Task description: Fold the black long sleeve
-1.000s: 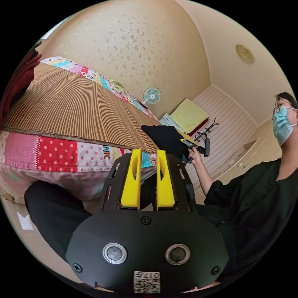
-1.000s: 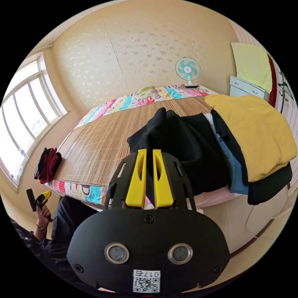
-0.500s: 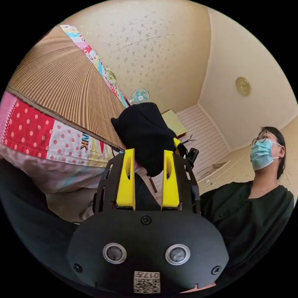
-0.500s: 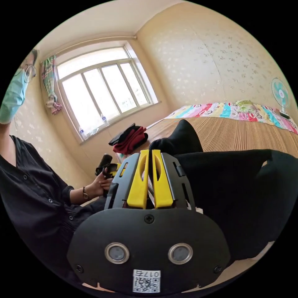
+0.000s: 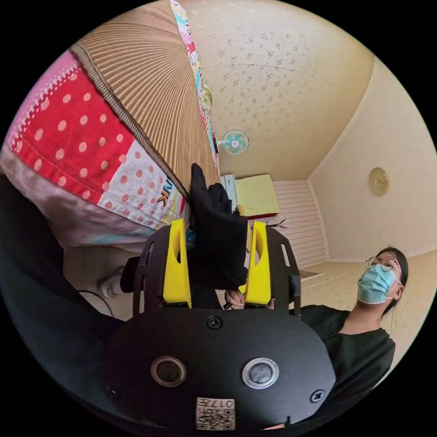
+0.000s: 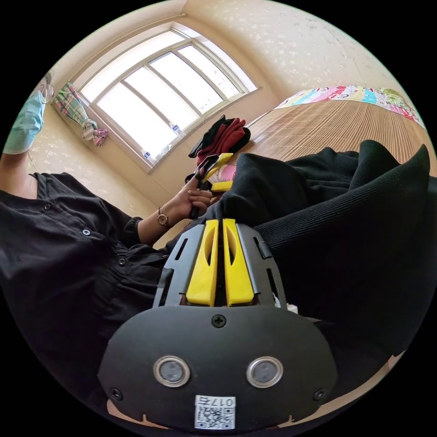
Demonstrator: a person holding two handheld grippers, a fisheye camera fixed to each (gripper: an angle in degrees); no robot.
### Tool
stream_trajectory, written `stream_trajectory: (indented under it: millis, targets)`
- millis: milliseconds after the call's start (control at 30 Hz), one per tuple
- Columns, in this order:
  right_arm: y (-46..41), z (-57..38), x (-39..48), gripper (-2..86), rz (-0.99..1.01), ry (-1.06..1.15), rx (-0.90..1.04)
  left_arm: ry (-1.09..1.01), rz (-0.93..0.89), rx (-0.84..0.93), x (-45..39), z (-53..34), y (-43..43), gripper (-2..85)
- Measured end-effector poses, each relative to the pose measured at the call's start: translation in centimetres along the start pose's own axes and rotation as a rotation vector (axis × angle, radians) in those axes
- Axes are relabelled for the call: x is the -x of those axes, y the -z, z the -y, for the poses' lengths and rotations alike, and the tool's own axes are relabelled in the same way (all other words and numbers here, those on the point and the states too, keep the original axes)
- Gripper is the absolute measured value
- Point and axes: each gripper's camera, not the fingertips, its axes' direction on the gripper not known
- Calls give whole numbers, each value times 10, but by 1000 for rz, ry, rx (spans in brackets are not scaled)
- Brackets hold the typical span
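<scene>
Between the parted left gripper [image 5: 216, 261] hangs the bunched, ribbed black long sleeve [image 5: 217, 241]; right gripper [image 6: 219, 261] pinches it.

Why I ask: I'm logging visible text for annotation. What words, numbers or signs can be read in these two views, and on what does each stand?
"NK": dark letters on a dotted patch of the patchwork bedcover; any further letters are hidden.
Sticker on the left gripper: print beside a square code, too small to read.
Sticker on the right gripper: the same, too small to read.
</scene>
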Motion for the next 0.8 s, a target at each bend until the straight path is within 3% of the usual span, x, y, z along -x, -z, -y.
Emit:
stream_trajectory:
  millis: [100, 300, 567, 633, 800]
  targets:
    - [14, -5, 12, 17, 1, 44, 20, 75, -123, 93, 19, 8, -7, 186]
    - [34, -4, 29, 18, 32, 80, 6, 18, -271, 94, 18, -18, 18, 62]
    - [53, 35, 82, 25, 317, 233, -98, -675, -589, 243, -135, -46, 55, 49]
    - [67, 45, 99, 30, 405, 312, -117, -868, -749, 320, -188, -68, 63, 46]
    - [116, 47, 106, 45, 401, 365, -168, -1090, -1056, 432, -261, -111, 85, 45]
